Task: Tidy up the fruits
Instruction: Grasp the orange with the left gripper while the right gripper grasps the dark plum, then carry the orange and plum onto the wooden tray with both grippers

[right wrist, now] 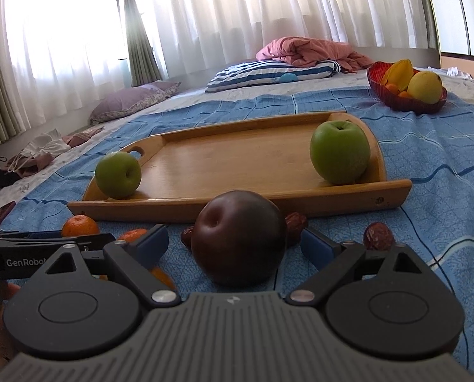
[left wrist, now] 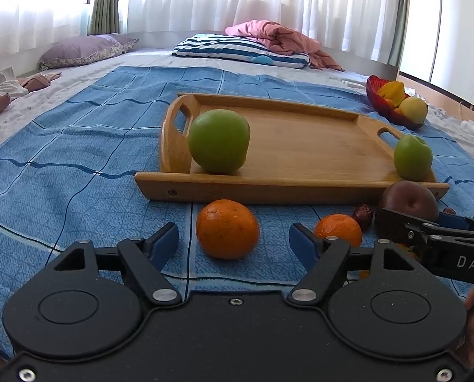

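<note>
On the bed's blue checked bedspread [left wrist: 78,146] lies a wooden tray [left wrist: 300,146] with a handle slot at each end. It holds two green apples: in the left wrist view the larger-looking apple [left wrist: 219,141] sits against the left handle and the other green apple [left wrist: 412,157] rests at the right front corner.

In front of the tray, on the cloth, the left gripper [left wrist: 233,238] stands wide open with nothing in it, an orange [left wrist: 227,229] lying between its blue pads but apart from both. A second orange [left wrist: 338,230] lies just beside the right pad, with a red date [left wrist: 362,215] behind it.

The right gripper [right wrist: 233,245] is likewise spread open, a dark red apple [right wrist: 240,242] between its fingers; contact with the pads cannot be told.

Far right, a red bowl [right wrist: 402,102] holds yellow and orange fruit.
</note>
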Action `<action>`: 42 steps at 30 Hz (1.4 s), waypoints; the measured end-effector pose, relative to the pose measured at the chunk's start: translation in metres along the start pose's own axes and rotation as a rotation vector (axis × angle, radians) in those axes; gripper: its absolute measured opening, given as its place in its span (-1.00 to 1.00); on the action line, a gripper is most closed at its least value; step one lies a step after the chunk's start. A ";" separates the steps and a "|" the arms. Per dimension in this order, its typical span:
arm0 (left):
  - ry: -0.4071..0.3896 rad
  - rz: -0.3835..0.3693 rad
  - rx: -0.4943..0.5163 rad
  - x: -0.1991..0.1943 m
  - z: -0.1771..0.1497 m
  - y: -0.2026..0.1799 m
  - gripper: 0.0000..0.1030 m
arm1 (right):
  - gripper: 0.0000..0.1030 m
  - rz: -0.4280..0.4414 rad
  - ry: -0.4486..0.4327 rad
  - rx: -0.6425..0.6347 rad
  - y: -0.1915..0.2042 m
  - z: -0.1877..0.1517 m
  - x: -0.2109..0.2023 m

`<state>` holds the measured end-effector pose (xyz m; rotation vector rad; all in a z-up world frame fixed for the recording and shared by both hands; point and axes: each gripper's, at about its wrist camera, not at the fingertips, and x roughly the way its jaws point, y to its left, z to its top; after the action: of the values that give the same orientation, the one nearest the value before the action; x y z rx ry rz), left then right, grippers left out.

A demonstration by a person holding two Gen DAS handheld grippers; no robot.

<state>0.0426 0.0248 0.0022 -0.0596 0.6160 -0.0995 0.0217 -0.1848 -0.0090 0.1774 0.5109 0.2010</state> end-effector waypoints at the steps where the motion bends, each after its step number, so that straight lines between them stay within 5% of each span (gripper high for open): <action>1: 0.001 -0.002 0.002 0.000 0.000 0.000 0.39 | 0.88 0.001 0.001 0.002 0.000 0.000 0.000; 6: 0.002 0.015 0.017 0.002 0.000 -0.002 0.01 | 0.85 0.009 0.007 0.005 0.000 0.001 0.002; 9: -0.013 0.062 0.009 0.002 0.001 -0.003 -0.23 | 0.66 0.020 0.013 0.008 0.000 0.002 0.002; 12: -0.020 0.095 0.007 0.004 0.004 -0.003 -0.24 | 0.28 -0.021 0.025 -0.016 0.002 0.007 0.002; 28: -0.067 0.086 0.023 -0.009 0.019 -0.012 -0.25 | 0.24 -0.042 -0.023 -0.036 0.003 0.014 -0.010; 42: -0.105 -0.015 0.043 -0.010 0.062 -0.030 -0.25 | 0.24 -0.023 -0.059 -0.006 -0.007 0.059 -0.007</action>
<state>0.0680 -0.0020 0.0612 -0.0278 0.5088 -0.1236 0.0460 -0.2000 0.0430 0.1714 0.4537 0.1742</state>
